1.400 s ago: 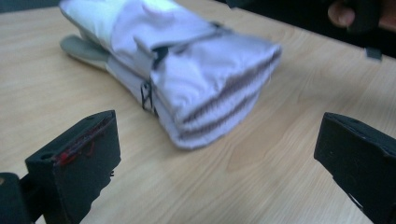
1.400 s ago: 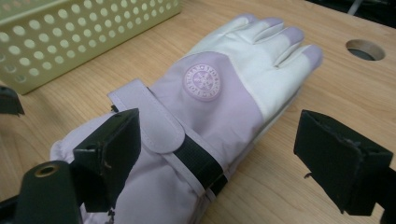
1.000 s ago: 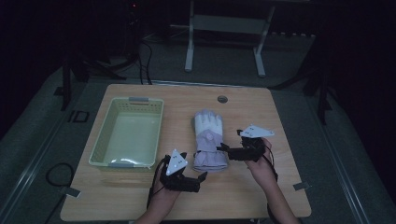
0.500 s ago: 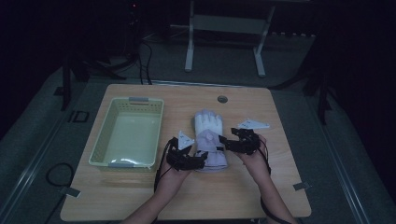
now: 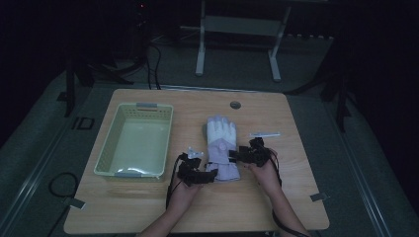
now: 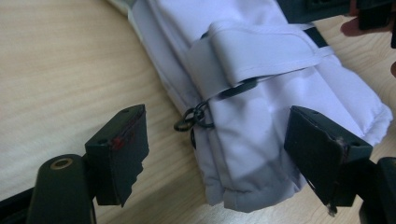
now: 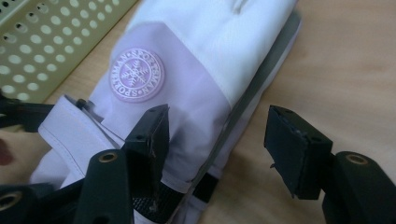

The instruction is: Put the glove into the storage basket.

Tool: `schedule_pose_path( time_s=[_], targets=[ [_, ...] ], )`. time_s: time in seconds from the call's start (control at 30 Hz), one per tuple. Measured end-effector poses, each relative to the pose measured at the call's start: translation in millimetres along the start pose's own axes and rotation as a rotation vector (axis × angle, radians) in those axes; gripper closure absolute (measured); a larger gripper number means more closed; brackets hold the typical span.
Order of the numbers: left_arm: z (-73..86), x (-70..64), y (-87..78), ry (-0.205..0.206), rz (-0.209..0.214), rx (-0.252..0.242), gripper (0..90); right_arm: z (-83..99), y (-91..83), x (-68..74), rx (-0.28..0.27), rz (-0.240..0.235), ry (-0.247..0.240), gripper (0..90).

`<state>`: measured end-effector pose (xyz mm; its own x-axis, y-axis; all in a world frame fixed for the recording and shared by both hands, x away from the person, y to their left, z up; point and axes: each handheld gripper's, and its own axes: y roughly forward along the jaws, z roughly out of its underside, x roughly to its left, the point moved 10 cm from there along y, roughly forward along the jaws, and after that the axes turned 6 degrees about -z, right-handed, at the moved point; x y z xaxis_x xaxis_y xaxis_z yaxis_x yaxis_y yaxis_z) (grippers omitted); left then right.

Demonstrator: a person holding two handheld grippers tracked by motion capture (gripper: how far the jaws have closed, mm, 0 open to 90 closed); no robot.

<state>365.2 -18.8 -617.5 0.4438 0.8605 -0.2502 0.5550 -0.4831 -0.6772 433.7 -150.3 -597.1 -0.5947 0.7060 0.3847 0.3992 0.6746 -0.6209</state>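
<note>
Padded white and pale-lilac fabric ski glove [image 5: 222, 148] flat on the light wooden surface [image 5: 276, 207], fingers pointing away from the person, cuff toward them, just right of the pale green perforated plastic basket [image 5: 134, 140]. Round snowflake badge [image 7: 137, 74] on the back of the glove; wrist strap [image 6: 261, 51] across the cuff, with a small black ring and cord [image 6: 191, 119] at its edge.

Left gripper [image 5: 197, 174] at the cuff's left corner, jaws wide open and empty, straddling the cuff end [image 6: 212, 158] without gripping it. Right gripper [image 5: 244, 155] at the glove's right edge near the wrist, jaws likewise spread wide, one over the lilac fabric, the other above bare wood [image 7: 219, 154]; nothing clamped. Whether either jaw pad touches the fabric: cannot tell.
</note>
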Motion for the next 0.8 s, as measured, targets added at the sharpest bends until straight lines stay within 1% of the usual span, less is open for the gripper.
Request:
schedule_pose_path(
  time_s=[0.03,0.07,0.1,0.13,0.2,0.23,0.27,0.33,0.37,0.4,0.43,0.5,0.53,0.57,0.67,0.73,0.8],
  targets=[
    [2.0,0.6,2.1,-0.007,0.017,0.010,23.3,2.1,1.8,-0.6,0.007,-0.022,0.027,40.5],
    [2.7,1.0,3.2,-0.007,0.023,0.014,23.9,5.0,4.0,-2.0,0.021,-0.044,0.054,40.8],
    [3.8,0.7,4.8,-0.003,0.043,0.022,25.1,6.7,5.5,-2.9,0.031,-0.055,0.073,41.0],
    [4.6,0.0,6.0,-0.004,0.066,0.030,29.0,8.9,7.9,-3.3,0.043,-0.081,0.105,41.3],
    [5.2,-0.8,7.6,0.001,0.089,0.040,32.9,12.1,11.0,-4.8,0.064,-0.103,0.149,41.3],
    [5.7,-2.1,8.4,-0.004,0.123,0.048,37.2,13.5,12.5,-4.7,0.075,-0.125,0.180,41.6],
    [5.9,-2.5,9.0,-0.009,0.135,0.052,41.8,15.1,14.0,-4.5,0.086,-0.149,0.211,43.1],
    [6.3,-3.2,9.5,-0.012,0.168,0.067,47.7,16.4,15.3,-3.3,0.096,-0.185,0.235,48.6],
    [6.2,-3.5,9.1,-0.010,0.179,0.077,50.1,16.5,15.5,-1.8,0.096,-0.203,0.240,55.2],
    [5.8,-4.0,8.5,-0.008,0.180,0.078,54.6,16.5,15.3,0.7,0.101,-0.212,0.236,59.7],
    [5.4,-4.5,7.9,-0.002,0.176,0.079,57.9,16.3,14.9,1.2,0.105,-0.198,0.211,62.8],
    [3.8,-5.2,6.2,0.009,0.166,0.085,64.6,14.5,12.7,3.2,0.110,-0.156,0.161,72.4],
    [3.3,-5.4,5.6,0.009,0.167,0.091,67.3,13.0,10.9,4.8,0.109,-0.124,0.129,75.1],
    [2.8,-5.3,4.9,0.011,0.170,0.096,68.8,12.0,9.8,6.8,0.107,-0.104,0.106,76.5],
    [0.6,-5.8,1.9,0.018,0.177,0.104,71.4,8.4,6.3,12.5,0.090,-0.071,0.068,78.6],
    [-2.4,-6.6,-1.6,0.043,0.158,0.097,72.1,5.8,4.0,15.4,0.077,-0.055,0.053,79.0],
    [-5.0,-8.4,-4.3,0.052,0.155,0.095,72.4,3.2,2.2,17.4,0.066,-0.042,0.037,79.0]
  ],
)
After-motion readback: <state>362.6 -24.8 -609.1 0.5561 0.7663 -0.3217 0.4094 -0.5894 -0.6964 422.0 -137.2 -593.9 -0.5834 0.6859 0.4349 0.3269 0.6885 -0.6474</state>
